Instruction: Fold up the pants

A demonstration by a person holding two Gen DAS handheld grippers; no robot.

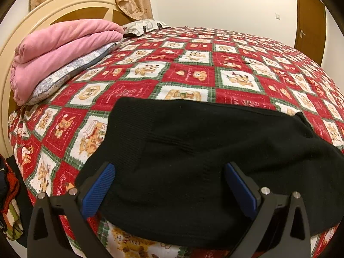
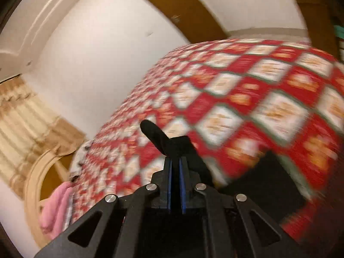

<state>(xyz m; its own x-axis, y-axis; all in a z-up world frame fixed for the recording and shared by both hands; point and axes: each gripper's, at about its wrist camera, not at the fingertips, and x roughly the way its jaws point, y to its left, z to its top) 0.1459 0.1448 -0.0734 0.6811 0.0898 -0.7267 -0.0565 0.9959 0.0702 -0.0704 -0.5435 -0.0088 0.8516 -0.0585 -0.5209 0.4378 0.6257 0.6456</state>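
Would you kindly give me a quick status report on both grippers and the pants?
Left gripper open over the black knit pants. Right gripper shut on a fold of the pants. Nothing in the way on the red patchwork bedspread.

Warm, even indoor light, no hard shadows or glare. The left wrist view is sharp, though the bedspread (image 1: 193, 73) bulges and dark corners curve in. The right wrist view smears badly, its bedspread checks streaked, only the gripper body crisp.

Left wrist camera looks down close over the bed (image 1: 193, 64) toward the headboard (image 1: 64, 6); right wrist view, tilted and blurred, shares both.
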